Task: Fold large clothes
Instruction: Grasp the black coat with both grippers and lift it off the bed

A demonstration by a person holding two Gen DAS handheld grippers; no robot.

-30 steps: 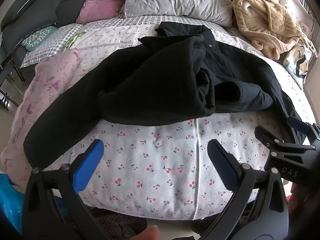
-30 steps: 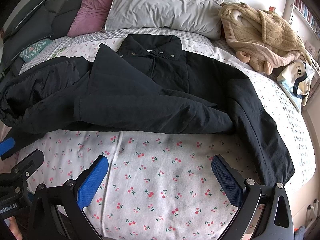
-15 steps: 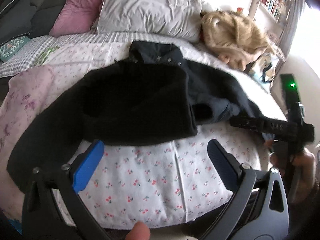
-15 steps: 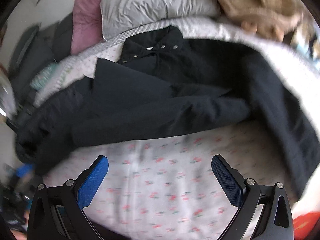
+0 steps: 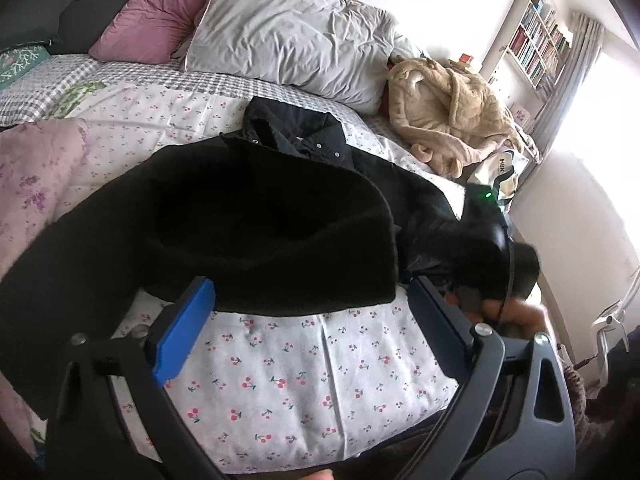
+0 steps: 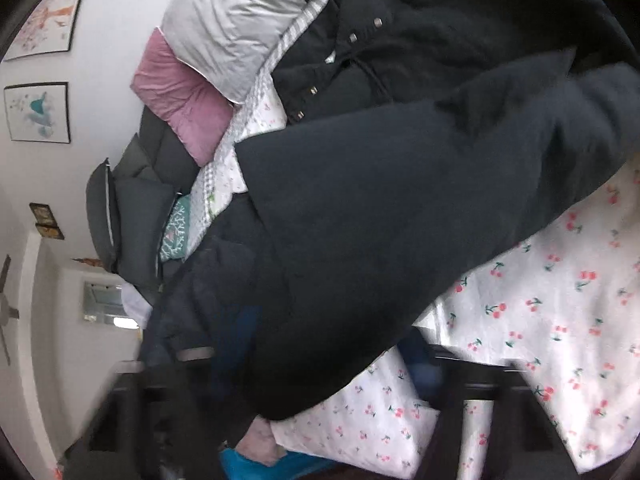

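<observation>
Right wrist view is motion-blurred and rolled sideways: the right hand-held gripper (image 6: 316, 396) shows only as dark smears at the near edge, so whether its jaws are apart or together cannot be told. Black coat (image 6: 380, 216) fills most of that view, its right side cut off by the frame. Left wrist view is sharp. Left hand-held gripper (image 5: 310, 328) has its blue pads (image 5: 182, 330) wide apart, holding nothing, just above the cherry-print sheet (image 5: 296, 376) of the bed. Coat (image 5: 248, 232) lies bunched across the bed, collar toward the far grey pillow (image 5: 288, 36).
</observation>
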